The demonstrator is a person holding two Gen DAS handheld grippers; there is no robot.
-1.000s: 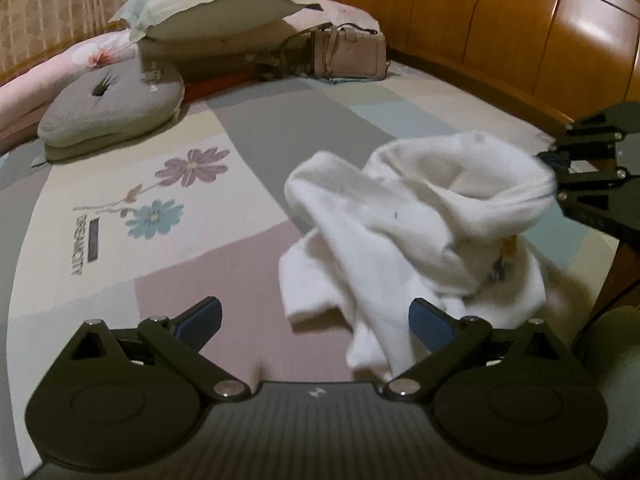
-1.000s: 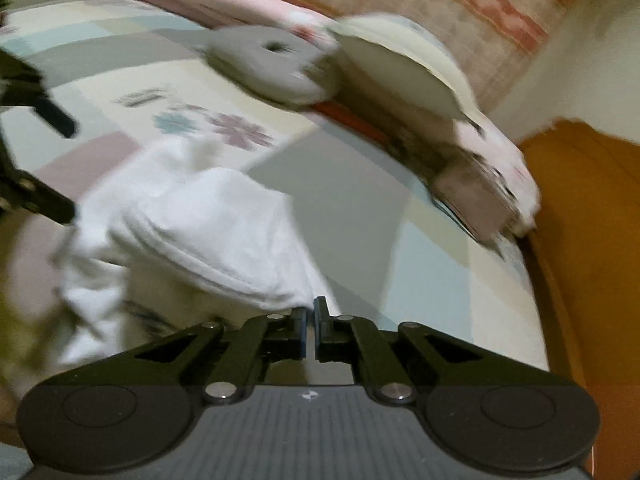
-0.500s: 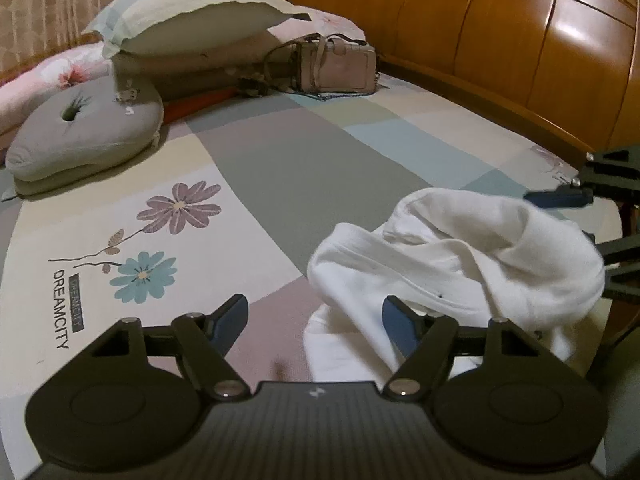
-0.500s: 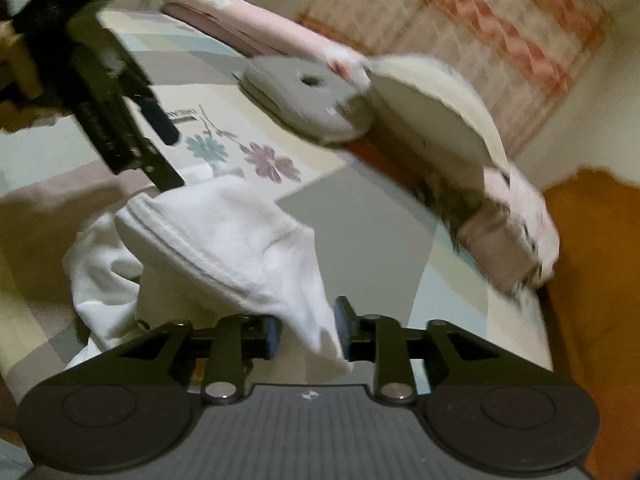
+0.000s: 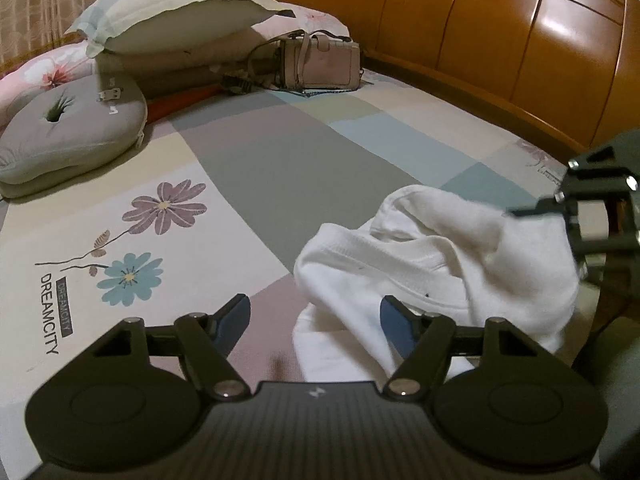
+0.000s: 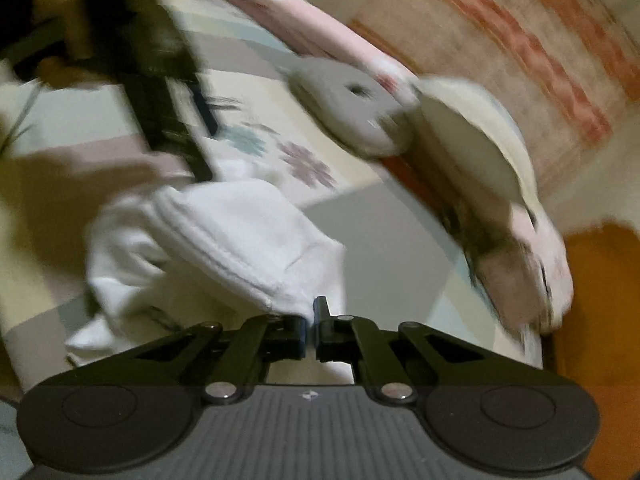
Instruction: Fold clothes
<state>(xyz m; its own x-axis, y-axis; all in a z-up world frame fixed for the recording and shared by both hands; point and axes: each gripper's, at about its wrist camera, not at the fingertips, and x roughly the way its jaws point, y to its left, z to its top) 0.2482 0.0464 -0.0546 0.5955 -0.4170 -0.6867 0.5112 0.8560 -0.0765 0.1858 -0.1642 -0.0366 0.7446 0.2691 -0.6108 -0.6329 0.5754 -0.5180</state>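
Observation:
A crumpled white garment (image 5: 460, 256) lies in a heap on the patchwork bed sheet (image 5: 280, 152). My left gripper (image 5: 314, 308) hovers at the heap's near left edge. Its jaws are closing, with a fold of cloth against the right blue pad (image 5: 394, 320) and bare sheet by the left pad. My right gripper (image 6: 311, 312) is shut, pinching a ribbed edge of the white garment (image 6: 224, 232). In the left wrist view the right gripper (image 5: 592, 208) sits at the heap's far right side. The right wrist view is blurred; the left gripper (image 6: 172, 112) shows dark above the cloth.
At the far end of the bed are a grey ring cushion (image 5: 68, 128), stacked pillows (image 5: 180, 20) and a pink handbag (image 5: 320, 64). A wooden headboard (image 5: 500, 36) runs along the right. Flower prints (image 5: 160, 212) mark the flat sheet left of the garment.
The garment sank from a raised bundle into a lower heap. My left jaws narrowed and drew back to its near edge. My right jaws opened around the ribbed edge, then shut on it.

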